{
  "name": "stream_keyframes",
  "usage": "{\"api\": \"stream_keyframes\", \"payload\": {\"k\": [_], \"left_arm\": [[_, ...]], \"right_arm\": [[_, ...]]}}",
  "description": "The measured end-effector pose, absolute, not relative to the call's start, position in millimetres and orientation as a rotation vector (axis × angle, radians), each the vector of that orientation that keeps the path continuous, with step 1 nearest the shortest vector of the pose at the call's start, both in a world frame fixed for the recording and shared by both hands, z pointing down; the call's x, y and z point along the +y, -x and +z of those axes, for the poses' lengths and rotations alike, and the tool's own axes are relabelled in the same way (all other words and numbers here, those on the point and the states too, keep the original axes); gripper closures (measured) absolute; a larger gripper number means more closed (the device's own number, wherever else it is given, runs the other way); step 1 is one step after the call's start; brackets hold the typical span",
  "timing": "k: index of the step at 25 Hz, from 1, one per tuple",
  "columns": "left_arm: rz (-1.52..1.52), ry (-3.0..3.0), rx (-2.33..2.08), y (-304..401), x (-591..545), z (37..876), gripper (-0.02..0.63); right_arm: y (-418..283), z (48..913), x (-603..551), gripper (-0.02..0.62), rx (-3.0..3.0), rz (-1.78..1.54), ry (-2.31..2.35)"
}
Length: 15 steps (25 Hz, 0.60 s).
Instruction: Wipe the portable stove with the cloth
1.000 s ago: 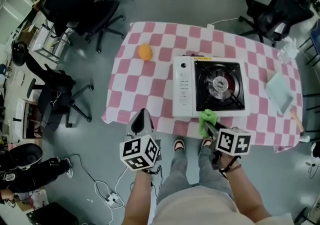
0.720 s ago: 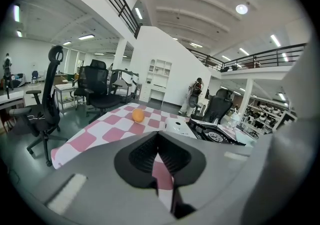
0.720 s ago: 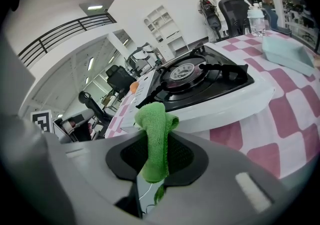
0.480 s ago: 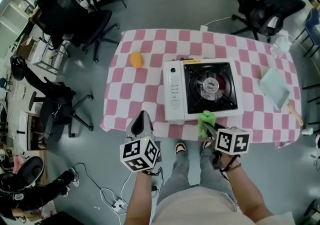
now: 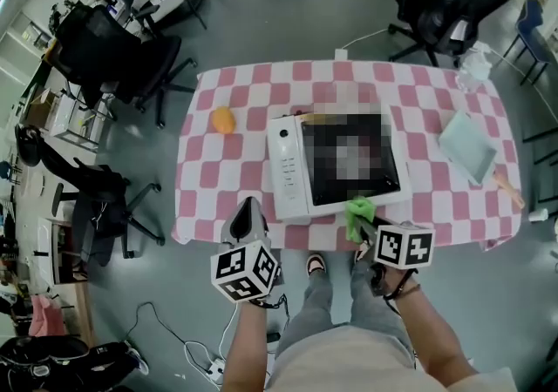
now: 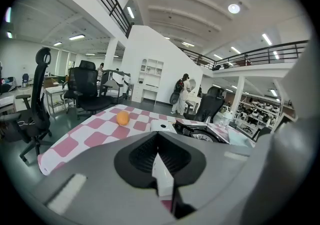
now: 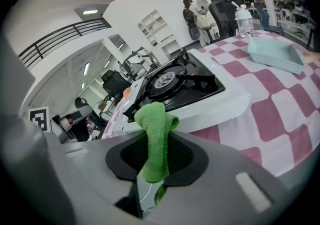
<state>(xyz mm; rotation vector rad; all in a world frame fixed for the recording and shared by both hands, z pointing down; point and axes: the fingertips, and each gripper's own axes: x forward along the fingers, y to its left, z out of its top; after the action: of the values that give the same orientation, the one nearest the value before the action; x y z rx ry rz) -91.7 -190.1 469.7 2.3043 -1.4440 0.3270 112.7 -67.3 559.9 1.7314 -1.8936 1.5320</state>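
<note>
The pink-checked bench [image 5: 209, 174] carries the white portable stove [image 5: 288, 174] near its front edge. The right gripper [image 7: 156, 161] points at the stove's front, its fingers clamped on the green cloth [image 7: 156, 124] — the left gripper [image 6: 160, 164], fingers pressed together on nothing, hangs off the bench's front edge. An orange [image 5: 222, 119] lies left of the stove.

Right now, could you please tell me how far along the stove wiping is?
Done: the green cloth is clamped in the right gripper. In hand: it is held at the near edge of the portable stove; contact unclear. Left: the wiping itself. The left gripper is shut, empty.
</note>
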Motion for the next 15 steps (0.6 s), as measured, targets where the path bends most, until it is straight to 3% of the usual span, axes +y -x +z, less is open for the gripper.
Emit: {"api": "stream_keyframes", "payload": {"k": [15], "left_arm": [[0.334,-2.339,-1.41,57.7,-193.4,465.9,0.606]], "right_arm": [[-154.2,561.6,-54.7,0.517,-1.85,1.55,-1.802]]}}
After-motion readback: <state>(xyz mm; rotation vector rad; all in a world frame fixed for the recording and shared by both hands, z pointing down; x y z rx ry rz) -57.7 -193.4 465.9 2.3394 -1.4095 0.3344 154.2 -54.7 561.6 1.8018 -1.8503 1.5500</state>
